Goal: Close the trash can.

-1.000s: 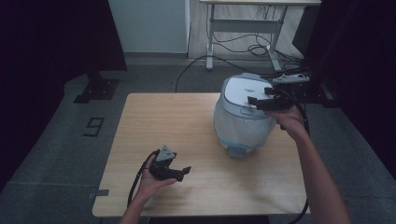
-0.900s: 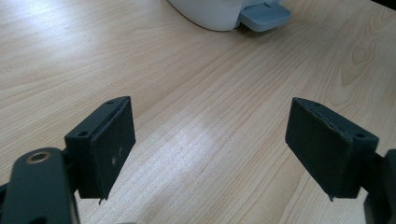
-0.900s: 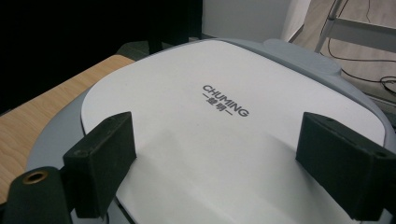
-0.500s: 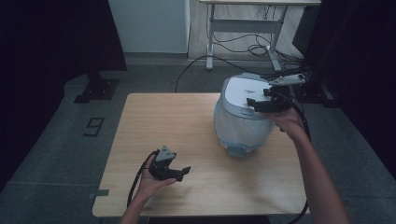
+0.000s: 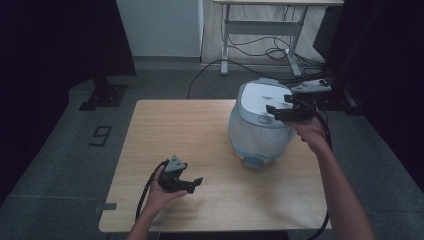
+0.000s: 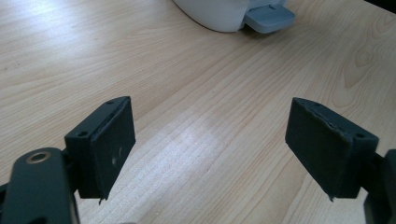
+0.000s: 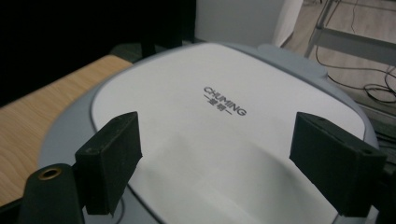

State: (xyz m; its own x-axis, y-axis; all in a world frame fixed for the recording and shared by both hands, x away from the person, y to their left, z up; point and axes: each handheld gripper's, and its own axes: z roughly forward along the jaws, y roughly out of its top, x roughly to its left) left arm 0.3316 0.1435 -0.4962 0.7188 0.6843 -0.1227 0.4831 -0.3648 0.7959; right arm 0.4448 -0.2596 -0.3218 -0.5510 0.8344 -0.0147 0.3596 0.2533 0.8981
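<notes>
Pale wood forms the table (image 5: 200,150), and on it, toward the far right corner, stands the rice cooker (image 5: 260,127), which serves as the landmark for everything else. It sits upright with its white lid (image 7: 224,135) closed flat and its grey front latch (image 6: 270,17) facing the person's edge of the table, probably so the release is easy to reach. Hovering just over the lid, on the cooker's right side, the right gripper (image 5: 280,111) points across the top with its jaws spread wide and nothing between them; the pads hang above the lid without pressing on it, which suggests the hand is lining up to work the lid or its catch. Well in front of the cooker and to its left, the left gripper (image 5: 192,184) lies low over bare wood, jaws parted and empty, seemingly parked out of the way while the other hand does the work.
</notes>
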